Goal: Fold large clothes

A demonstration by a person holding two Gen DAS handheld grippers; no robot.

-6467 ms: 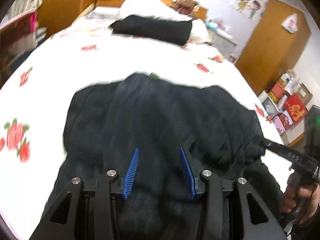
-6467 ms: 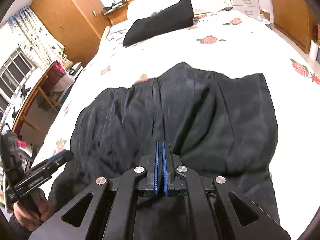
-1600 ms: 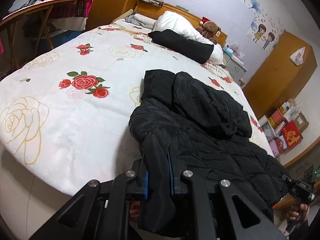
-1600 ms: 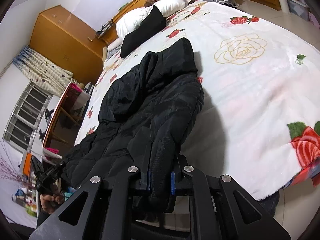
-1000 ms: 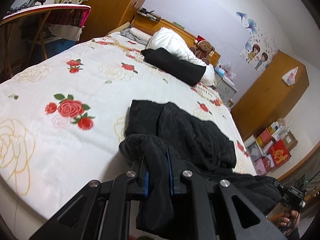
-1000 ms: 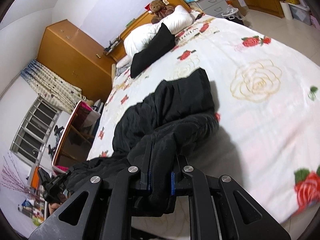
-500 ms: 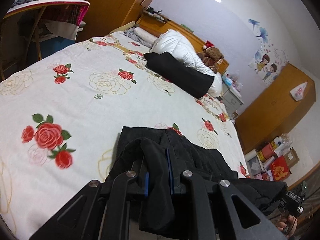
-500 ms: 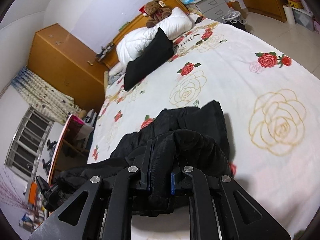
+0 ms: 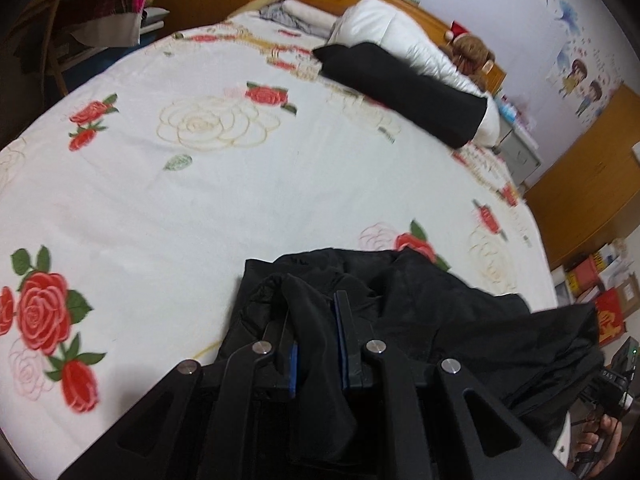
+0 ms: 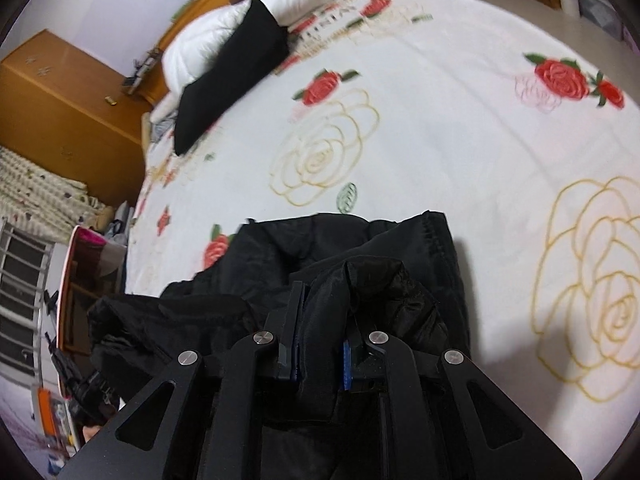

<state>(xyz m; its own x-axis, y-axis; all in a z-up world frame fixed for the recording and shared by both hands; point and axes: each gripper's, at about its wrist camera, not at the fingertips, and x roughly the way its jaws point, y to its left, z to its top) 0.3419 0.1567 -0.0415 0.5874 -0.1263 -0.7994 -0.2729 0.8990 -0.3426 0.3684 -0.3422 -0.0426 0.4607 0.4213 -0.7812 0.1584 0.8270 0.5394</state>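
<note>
- Jacket (image 9: 420, 304) lies bunched at the near end of the bed (image 9: 240, 184), black, folded over on itself; its far edge sits just short of a red rose print.
- Left gripper (image 9: 314, 320) clamps a thick fold of jacket between its blue pads; the fabric bulges up over the fingers.
- Right gripper (image 10: 322, 312) is likewise clamped on a fold at the jacket's other corner; the hem edge (image 10: 434, 236) shows just past its fingers.
- Between the two grips the jacket spans and sags. In the left view it runs off toward the right, where a hand (image 9: 596, 444) holds the other gripper's handle.
- Open room: the sheet beyond the jacket is bare up to the pillows, and wide on both sides.
- Far end: black pillow (image 9: 404, 84) lies across a white pillow (image 9: 396, 32), well apart from the jacket. A teddy bear (image 9: 472, 48) sits against the headboard.
- Off the bed's left: a table (image 9: 96, 0) with draped cloth, close to the bed edge, and a wardrobe (image 10: 60, 104) behind it.
- Off the bed's right: a wooden cabinet (image 9: 588, 184), and boxes (image 9: 600, 288) on the floor.
- Nothing lies on the sheet between the jacket and the pillows.
</note>
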